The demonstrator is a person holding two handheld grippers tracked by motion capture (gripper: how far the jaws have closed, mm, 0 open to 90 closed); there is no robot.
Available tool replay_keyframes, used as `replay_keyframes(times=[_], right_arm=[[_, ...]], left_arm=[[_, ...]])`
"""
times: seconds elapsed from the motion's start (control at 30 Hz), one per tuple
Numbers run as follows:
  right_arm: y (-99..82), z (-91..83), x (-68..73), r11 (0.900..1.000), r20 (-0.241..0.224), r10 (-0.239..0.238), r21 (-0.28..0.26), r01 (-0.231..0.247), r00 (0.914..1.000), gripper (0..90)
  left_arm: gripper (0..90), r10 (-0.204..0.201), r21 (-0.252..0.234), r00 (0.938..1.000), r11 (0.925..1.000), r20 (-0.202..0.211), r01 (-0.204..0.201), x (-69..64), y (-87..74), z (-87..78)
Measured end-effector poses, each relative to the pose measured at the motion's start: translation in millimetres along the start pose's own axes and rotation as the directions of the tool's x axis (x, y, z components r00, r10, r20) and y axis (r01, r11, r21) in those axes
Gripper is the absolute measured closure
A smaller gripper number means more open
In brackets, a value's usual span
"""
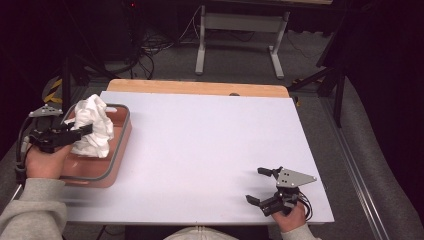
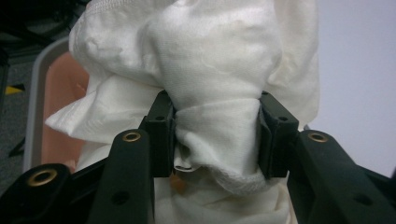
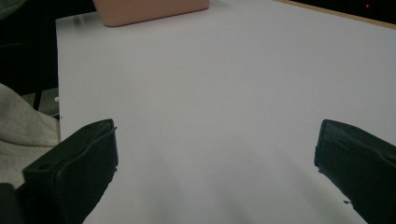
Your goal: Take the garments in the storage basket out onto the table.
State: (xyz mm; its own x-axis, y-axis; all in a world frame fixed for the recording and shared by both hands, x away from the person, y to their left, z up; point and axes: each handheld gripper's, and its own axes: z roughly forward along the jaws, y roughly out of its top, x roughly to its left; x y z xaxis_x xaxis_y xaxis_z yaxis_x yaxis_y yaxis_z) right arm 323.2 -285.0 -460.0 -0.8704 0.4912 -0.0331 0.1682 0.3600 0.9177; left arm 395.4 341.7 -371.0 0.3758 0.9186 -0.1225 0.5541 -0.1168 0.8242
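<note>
A crumpled white cloth (image 1: pixel 94 125) hangs bunched over a pink tray (image 1: pixel 120 145) with a grey rim at the table's left edge. My left gripper (image 1: pixel 85 131) is shut on the cloth, and in the left gripper view the two pads pinch a thick fold of the cloth (image 2: pixel 215 84) between them, with the left gripper (image 2: pixel 217 137) just above the tray. My right gripper (image 1: pixel 259 186) rests near the front right of the white table top, jaws wide apart and nothing between them. In the right gripper view the right gripper (image 3: pixel 217 154) faces bare table, with the pink tray (image 3: pixel 149 11) far off.
The white board (image 1: pixel 210 145) lies on a wooden table with its back edge showing. A desk frame (image 1: pixel 240 35) and cables stand on the floor beyond. A grey sleeve (image 1: pixel 32 207) comes in at the bottom left.
</note>
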Motion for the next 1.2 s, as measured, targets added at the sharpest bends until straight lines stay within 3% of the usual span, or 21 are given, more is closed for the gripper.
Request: replay_keyframes(times=[0.23, 0.5, 0.7, 1.0, 1.2], right_arm=[[0.0, -0.2, 0.0, 1.0000, 0.001, 0.001, 0.000, -0.001, 1.0000, 0.2], [0.1, -0.6, 0.1, 1.0000, 0.000, 0.000, -0.002, 0.000, 1.0000, 0.2], [0.1, -0.6, 0.1, 1.0000, 0.001, 0.000, -0.002, 0.000, 1.0000, 0.2], [0.1, -0.9, 0.1, 1.0000, 0.001, -0.001, -0.003, 0.001, 1.0000, 0.2], [0.1, -0.9, 0.2, 1.0000, 0.001, -0.003, -0.004, 0.003, 1.0000, 0.2]], left_arm=[[57.1, -0.003, -0.057, 0.9998, 0.9984, 0.020, 0.004, -3.3, 1.6, -8.1], [56.8, 0.021, -0.135, 0.9983, 0.9907, 0.055, -0.013, -8.1, 2.2, -15.6], [56.8, 0.033, -0.161, 0.9968, 0.9867, 0.073, -0.021, -14.4, 4.2, -21.2], [56.7, 0.069, -0.197, 0.9903, 0.9794, 0.121, -0.044, -27.0, 10.9, -29.2], [56.6, 0.106, -0.227, 0.9814, 0.9715, 0.160, -0.068, -44.8, 16.2, -32.1]])
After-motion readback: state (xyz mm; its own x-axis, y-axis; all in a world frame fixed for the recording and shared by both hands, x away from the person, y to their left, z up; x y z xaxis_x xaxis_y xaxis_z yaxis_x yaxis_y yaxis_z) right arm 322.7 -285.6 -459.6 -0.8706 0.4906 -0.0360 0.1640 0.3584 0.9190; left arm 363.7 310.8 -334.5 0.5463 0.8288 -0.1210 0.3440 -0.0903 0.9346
